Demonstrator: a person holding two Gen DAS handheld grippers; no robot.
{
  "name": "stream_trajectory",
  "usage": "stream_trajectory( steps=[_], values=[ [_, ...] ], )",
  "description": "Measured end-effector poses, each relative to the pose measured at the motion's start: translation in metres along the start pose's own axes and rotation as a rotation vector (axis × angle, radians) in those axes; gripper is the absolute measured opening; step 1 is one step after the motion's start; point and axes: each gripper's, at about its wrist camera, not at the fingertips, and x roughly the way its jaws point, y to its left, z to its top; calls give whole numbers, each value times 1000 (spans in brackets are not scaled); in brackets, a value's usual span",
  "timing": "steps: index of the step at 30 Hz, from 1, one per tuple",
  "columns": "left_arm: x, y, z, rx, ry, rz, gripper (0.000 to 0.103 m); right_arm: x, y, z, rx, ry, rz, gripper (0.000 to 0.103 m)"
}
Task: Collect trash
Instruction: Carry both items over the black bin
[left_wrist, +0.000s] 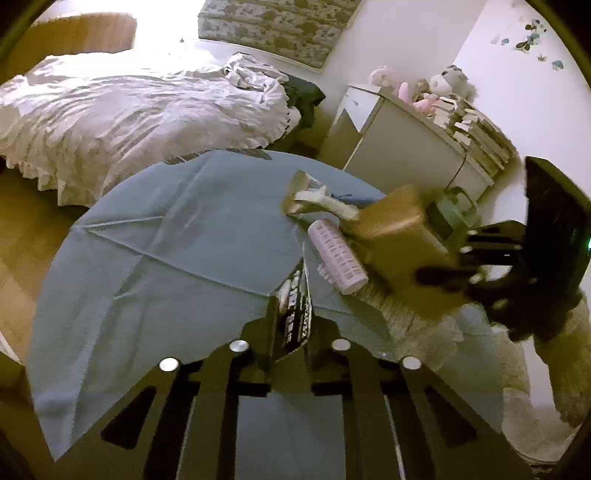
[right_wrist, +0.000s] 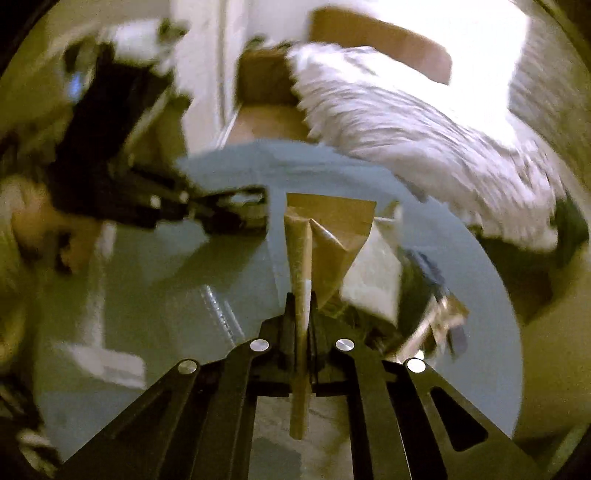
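Risk assessment: the round blue-covered worktop (left_wrist: 155, 251) is crowded at one side, so lifting the brown paper bag (right_wrist: 328, 236) may drag the pink roll (left_wrist: 338, 258) and neighbouring scraps off the edge. The right gripper (right_wrist: 301, 306) has its fingers clamped on a thin folded edge of that bag; the paper could tear or slip. The left gripper (left_wrist: 291, 295) has its fingers pinched on a black printed wrapper (left_wrist: 295, 306), flat and flimsy, above the worktop.
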Motion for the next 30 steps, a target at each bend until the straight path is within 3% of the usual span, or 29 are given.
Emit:
stream_trajectory(
  steps=[3,7,12,17,21,30],
  values=[
    [0,-4,1,14,-5,29,2,-34,-20,-15,166,-112,72,6],
    [1,-13,2,30,-21,58,1,-84,-41,-45,337,-286,234,6],
    [-10,-37,10,51,-75,46,1,-120,-56,-84,451,-372,248,6],
    [-25,-76,25,54,-135,-32,1,-142,-75,-133,584,-449,173,6],
    [-20,-125,37,85,-172,-102,2,-165,-107,-173,706,-534,26,6],
    [59,-258,51,196,-117,-312,2,-216,-159,-267,919,-652,-304,6]
  ],
)
